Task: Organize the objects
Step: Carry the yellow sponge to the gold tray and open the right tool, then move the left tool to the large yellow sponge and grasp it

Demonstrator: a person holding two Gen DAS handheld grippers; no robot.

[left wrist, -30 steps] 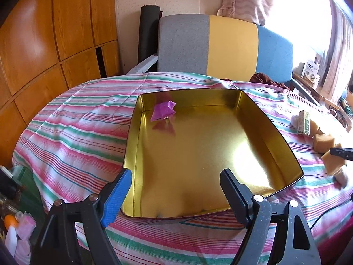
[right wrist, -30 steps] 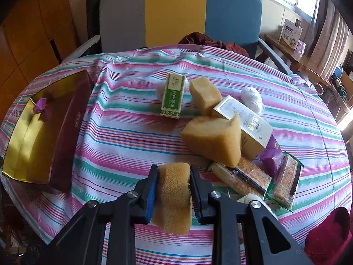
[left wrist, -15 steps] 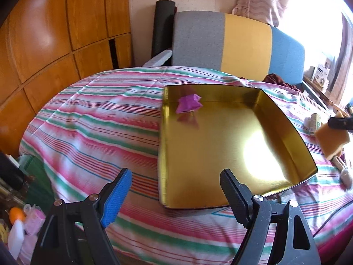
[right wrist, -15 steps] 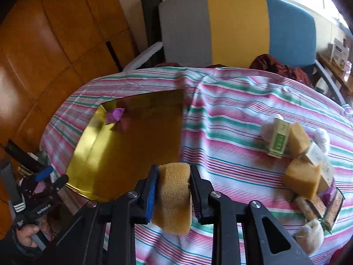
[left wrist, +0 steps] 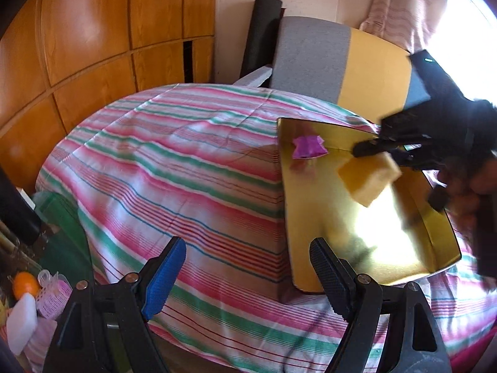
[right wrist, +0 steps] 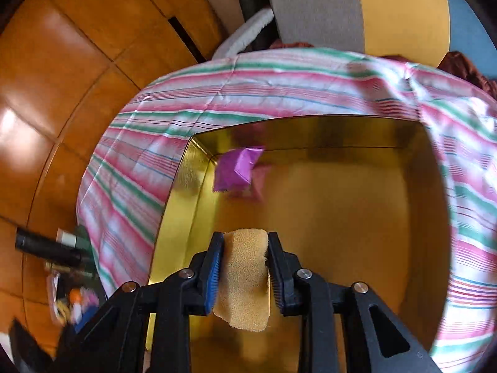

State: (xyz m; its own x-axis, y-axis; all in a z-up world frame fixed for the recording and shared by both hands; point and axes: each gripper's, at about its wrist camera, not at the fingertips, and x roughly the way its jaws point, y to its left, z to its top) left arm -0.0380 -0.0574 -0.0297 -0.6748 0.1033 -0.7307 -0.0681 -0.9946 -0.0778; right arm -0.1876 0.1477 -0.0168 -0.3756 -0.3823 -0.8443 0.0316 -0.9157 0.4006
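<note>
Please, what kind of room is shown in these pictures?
Most likely a room in a home, perhaps a dining area: a round table under a striped tablecloth, a fabric chair, wooden wall panels and a curtain.

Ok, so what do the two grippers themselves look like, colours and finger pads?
Both are matte black plastic frames with triangular cut-outs and silver round screw heads. On the left gripper one finger pad is bright blue and ribbed, the other black with a fine dotted texture. The right gripper shows the same pairing: blue ribbed pad on one side, black on the other.
</note>
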